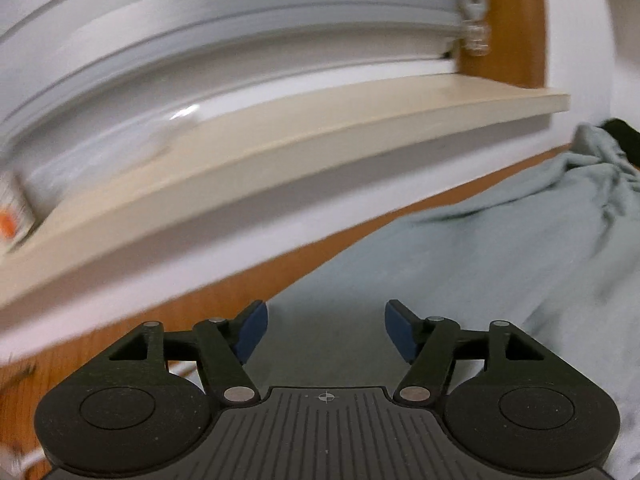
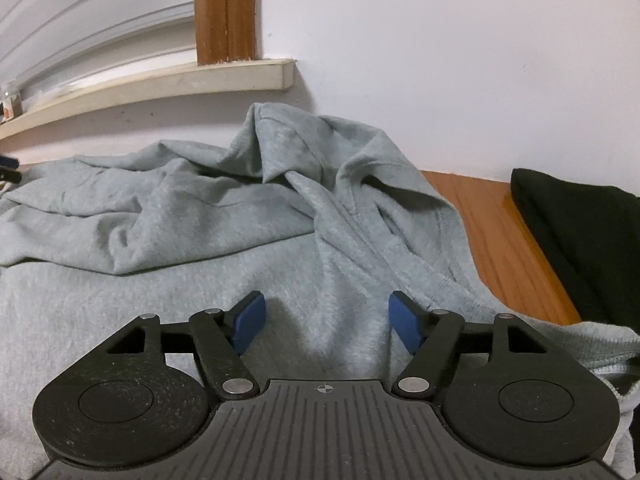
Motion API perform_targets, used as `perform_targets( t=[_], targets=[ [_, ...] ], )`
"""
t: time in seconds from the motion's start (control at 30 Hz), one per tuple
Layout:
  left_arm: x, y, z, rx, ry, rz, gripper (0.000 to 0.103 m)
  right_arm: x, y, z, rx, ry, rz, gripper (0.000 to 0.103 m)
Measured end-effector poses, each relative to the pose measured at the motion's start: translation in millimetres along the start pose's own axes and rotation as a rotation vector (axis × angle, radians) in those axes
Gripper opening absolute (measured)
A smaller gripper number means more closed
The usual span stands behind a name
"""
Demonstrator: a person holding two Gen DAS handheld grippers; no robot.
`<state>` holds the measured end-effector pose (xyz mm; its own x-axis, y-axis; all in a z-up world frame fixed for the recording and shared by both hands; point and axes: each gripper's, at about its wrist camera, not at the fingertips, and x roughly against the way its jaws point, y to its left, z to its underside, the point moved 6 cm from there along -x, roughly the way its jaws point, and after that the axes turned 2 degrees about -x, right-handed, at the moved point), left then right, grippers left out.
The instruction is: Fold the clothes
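Your right claw (image 2: pixel 326 322) sits nearest the lens, jaws spread, blue pads (image 2: pixel 250 322) apart with nothing pinched between them; grey fleece shows through the gap. Whether the pads brush the cloth you can't tell from here. The grey sweatshirt (image 2: pixel 168 240) lies spread over the wooden desk (image 2: pixel 504 248), flat at the near side, bunched into folds and a raised peak at the far side against the white wall (image 2: pixel 440 60). To the right, a dark folded garment (image 2: pixel 580 240) rests on the desk, near the sweatshirt's right edge; whether the two touch is unclear.

Your left claw (image 1: pixel 326 330) is likewise released, pads wide, nothing between them. It hangs over the left part of the sweatshirt (image 1: pixel 460 272), close to where the cloth's far-left edge meets bare desk (image 1: pixel 132 320). The view is smeared with motion blur.

Beyond the desk, a cream window sill (image 1: pixel 280 148) juts from the wall, with a wooden window frame (image 2: pixel 224 12) above it. A small jar with an orange label (image 1: pixel 14 216) stands at the sill's far left end, too blurred to read.
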<state>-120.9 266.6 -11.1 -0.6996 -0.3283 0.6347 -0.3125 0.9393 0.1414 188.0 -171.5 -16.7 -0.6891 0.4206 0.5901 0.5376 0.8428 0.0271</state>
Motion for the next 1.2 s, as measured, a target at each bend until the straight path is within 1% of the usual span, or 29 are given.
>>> perform_targets(
  t=[0.07,0.23,0.3,0.4,0.5,0.6,0.67,0.7,0.73,0.77,0.8,0.83,0.93,1.03,1.1,1.17,1.2],
  targets=[
    [3.7,11.3,12.4,0.042,0.015,-0.015,0.07,0.2,0.1,-0.3,0.002,0.0,0.002,0.069],
    [16.4,20.6,33.4,0.08,0.02,-0.04,0.071,1.1,0.4,-1.6,0.001,0.002,0.005,0.07],
    [20.3,20.8,37.2,0.097,0.018,-0.039,0.071,1.4,0.6,-1.7,0.002,0.002,0.007,0.07],
    [28.2,23.8,42.5,0.137,0.02,-0.019,0.072,2.0,1.1,-1.7,0.004,0.003,0.009,0.071],
    [35.1,29.7,47.7,0.184,0.027,-0.021,0.074,1.8,1.0,-1.8,0.003,0.005,0.01,0.072],
    [33.0,26.6,49.8,0.174,0.027,-0.035,0.074,1.6,0.9,-1.9,0.003,0.006,0.01,0.072],
    [30.5,22.4,48.1,0.165,0.014,-0.039,0.072,1.4,-0.1,-2.1,0.002,0.006,0.007,0.072],
    [30.4,20.4,47.3,0.154,0.005,-0.026,0.066,1.3,-0.6,-2.2,0.002,0.006,0.005,0.072],
    [30.6,18.3,46.6,0.143,-0.006,-0.012,0.05,1.2,-0.5,-2.1,0.002,0.006,0.006,0.072],
    [30.0,16.1,44.5,0.129,-0.007,-0.009,0.044,1.1,-0.4,-2.0,0.002,0.006,0.006,0.072],
    [29.4,14.0,42.2,0.114,-0.008,-0.009,0.034,1.0,-0.3,-2.0,0.003,0.006,0.006,0.072],
    [30.5,12.8,37.5,0.095,-0.021,-0.029,0.024,0.9,-0.3,-1.9,0.003,0.006,0.006,0.072],
    [34.9,9.7,22.3,0.035,-0.066,-0.099,0.021,1.0,0.4,-1.4,0.003,0.006,0.006,0.072],
    [56.9,20.3,-16.9,0.042,-0.211,-0.176,0.021,0.8,0.4,-1.0,0.002,0.006,0.004,0.072],
    [74.2,25.9,-51.9,0.033,-0.302,-0.232,0.021,0.6,0.0,-0.8,0.001,0.006,0.004,0.072],
    [78.3,25.7,-79.0,0.009,-0.35,-0.269,0.024,0.3,0.0,-0.5,0.002,0.006,0.004,0.072],
    [73.8,22.6,-85.5,-0.009,-0.333,-0.27,0.033,0.3,0.0,-0.4,0.002,0.006,0.004,0.072]
  ],
)
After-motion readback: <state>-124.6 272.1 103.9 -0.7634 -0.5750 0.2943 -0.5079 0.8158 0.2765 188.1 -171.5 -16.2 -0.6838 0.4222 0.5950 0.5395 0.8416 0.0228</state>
